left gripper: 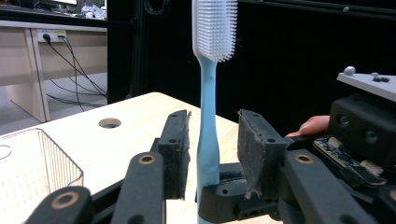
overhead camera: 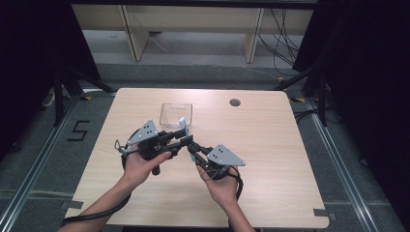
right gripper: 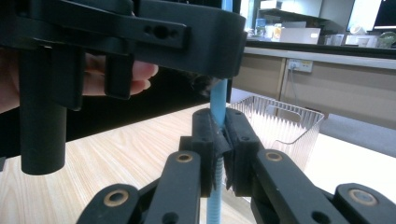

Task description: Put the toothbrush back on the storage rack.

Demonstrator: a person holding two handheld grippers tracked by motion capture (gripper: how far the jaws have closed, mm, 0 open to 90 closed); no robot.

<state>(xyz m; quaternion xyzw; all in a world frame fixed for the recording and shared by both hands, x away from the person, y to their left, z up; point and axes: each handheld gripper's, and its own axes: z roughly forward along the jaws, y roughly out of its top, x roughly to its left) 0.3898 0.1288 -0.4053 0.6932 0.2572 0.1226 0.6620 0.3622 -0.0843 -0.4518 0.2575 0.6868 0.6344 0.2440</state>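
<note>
A light-blue toothbrush (left gripper: 208, 140) with a white bristle head (left gripper: 215, 28) stands upright above the middle of the table. My right gripper (right gripper: 219, 126) is shut on the lower part of its handle (right gripper: 218, 100). My left gripper (left gripper: 212, 126) is open, one jaw on each side of the handle with a small gap at both pads. In the high view the two grippers meet tip to tip, left gripper (overhead camera: 183, 137) and right gripper (overhead camera: 192, 148), with the brush head (overhead camera: 182, 121) poking up just in front of a clear plastic container (overhead camera: 169, 109).
The clear ribbed container (right gripper: 280, 126) sits empty at the table's far middle, close behind the grippers. A round cable hole (overhead camera: 235, 102) lies at the far right of the wooden table (overhead camera: 270, 145). Black curtains flank both sides.
</note>
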